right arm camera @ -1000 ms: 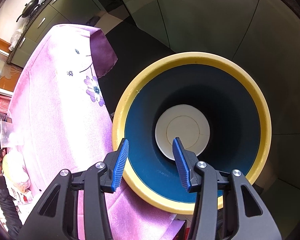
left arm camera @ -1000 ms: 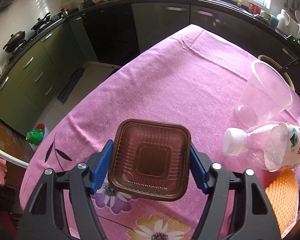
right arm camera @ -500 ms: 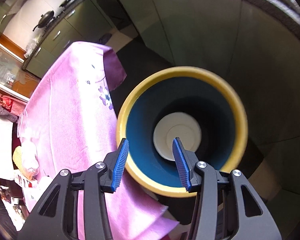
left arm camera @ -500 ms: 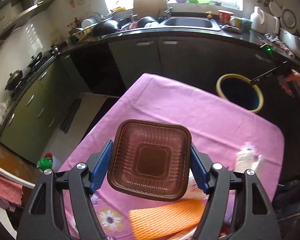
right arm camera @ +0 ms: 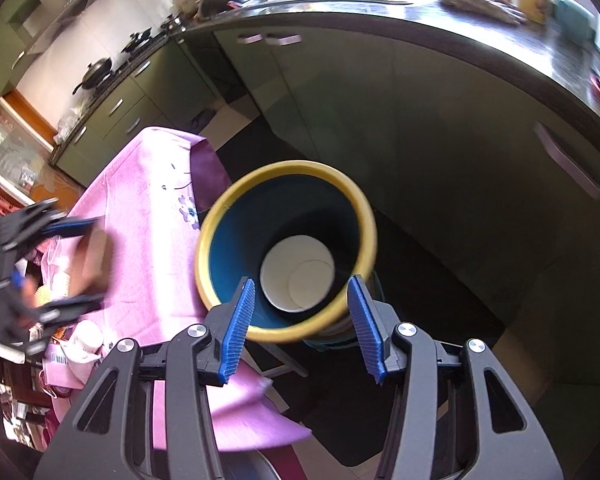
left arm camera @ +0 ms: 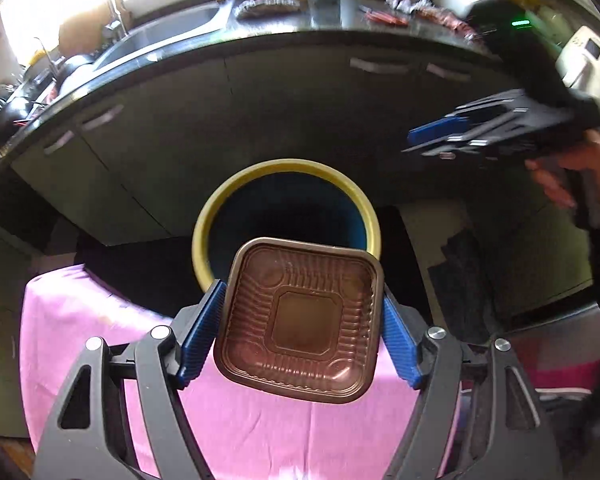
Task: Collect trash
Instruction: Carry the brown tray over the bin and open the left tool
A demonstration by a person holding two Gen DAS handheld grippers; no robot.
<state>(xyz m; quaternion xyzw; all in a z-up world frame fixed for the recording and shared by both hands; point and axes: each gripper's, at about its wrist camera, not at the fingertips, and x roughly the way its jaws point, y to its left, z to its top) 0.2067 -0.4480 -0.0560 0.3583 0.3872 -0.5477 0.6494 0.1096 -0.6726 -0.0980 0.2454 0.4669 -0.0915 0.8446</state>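
Note:
A brown square plastic tray [left arm camera: 304, 316] sits between the blue pads of my left gripper [left arm camera: 300, 332], whose jaws are opening; the pads still touch its sides. The tray hangs over the pink table edge, just short of the yellow-rimmed blue bin [left arm camera: 288, 168]. In the right wrist view the bin [right arm camera: 284, 168] stands on the floor beside the table, with a white round thing [right arm camera: 296, 272] at its bottom. My right gripper [right arm camera: 300, 328] hovers above the bin's near rim with nothing between its opening jaws. It appears at the upper right of the left wrist view as the right gripper [left arm camera: 432, 136].
The pink flowered tablecloth [right arm camera: 148, 200] drapes off the table next to the bin. Dark kitchen cabinets [left arm camera: 260, 100] curve behind the bin under a crowded counter. More litter [right arm camera: 84, 340] lies on the table's near left end. A hand [left arm camera: 560, 176] holds the right gripper.
My left gripper has swung with the tray from over the table to the table edge facing the bin. The right gripper has drawn up and back from the bin, and its jaws look wider.

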